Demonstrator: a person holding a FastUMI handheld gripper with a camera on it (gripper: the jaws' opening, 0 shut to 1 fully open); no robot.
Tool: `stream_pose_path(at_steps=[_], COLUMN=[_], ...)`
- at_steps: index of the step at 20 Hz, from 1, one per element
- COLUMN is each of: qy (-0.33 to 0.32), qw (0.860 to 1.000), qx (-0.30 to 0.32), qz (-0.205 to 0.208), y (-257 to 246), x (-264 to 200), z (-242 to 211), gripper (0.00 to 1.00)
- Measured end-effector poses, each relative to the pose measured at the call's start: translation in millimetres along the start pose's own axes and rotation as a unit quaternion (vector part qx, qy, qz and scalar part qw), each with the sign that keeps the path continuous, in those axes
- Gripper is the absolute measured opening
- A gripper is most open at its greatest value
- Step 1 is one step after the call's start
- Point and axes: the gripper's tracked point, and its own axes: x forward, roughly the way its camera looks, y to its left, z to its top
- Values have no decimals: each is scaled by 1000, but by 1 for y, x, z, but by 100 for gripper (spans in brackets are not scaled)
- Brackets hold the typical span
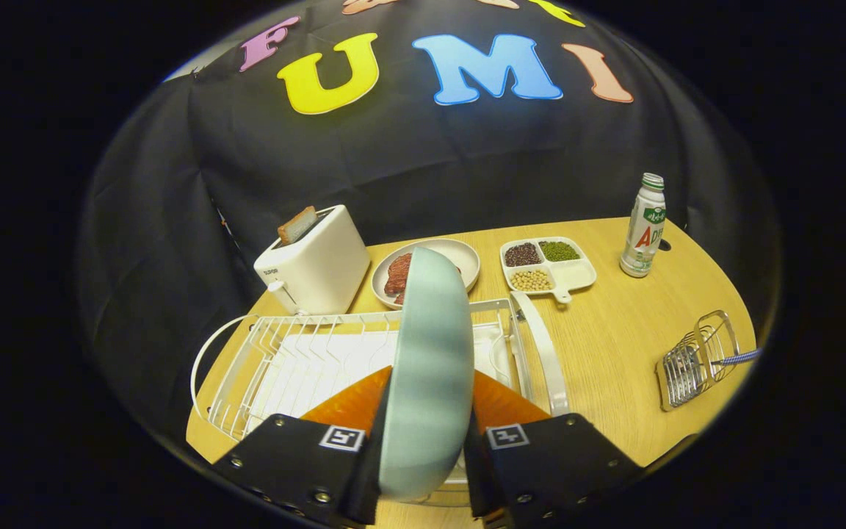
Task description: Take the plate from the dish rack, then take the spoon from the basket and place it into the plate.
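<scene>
Above the dish rack (305,353), our tool (427,411) grips the plate (427,367) edge-on; we should clear the wires, then lay it flat on bare bench (614,345) toward three o'clock.

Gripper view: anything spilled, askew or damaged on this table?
Nothing stands out. The plate is on edge because the claw grips it over the dish rack. The basket holds its spoon.

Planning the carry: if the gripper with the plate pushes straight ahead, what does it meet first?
Probably the dish rack's far rail, then the meat dish; depth is unclear. The gripper is shut on the plate.
</scene>
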Motion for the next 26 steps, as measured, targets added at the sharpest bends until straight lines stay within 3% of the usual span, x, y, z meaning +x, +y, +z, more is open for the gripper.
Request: stream_pose_path(at_steps=[1,7,15,16,26], qy=[1,-11,-75,-83,-109], qw=[1000,993,974,973,974], qx=[1,-4,-103,-115,-66], qz=[-15,-116,-187,-184,-187], y=[-1,-13,-6,-5,-21], x=[2,-11,-51,-60,-128], z=[-2,16,70,76,66], gripper=[40,30,30,24,24])
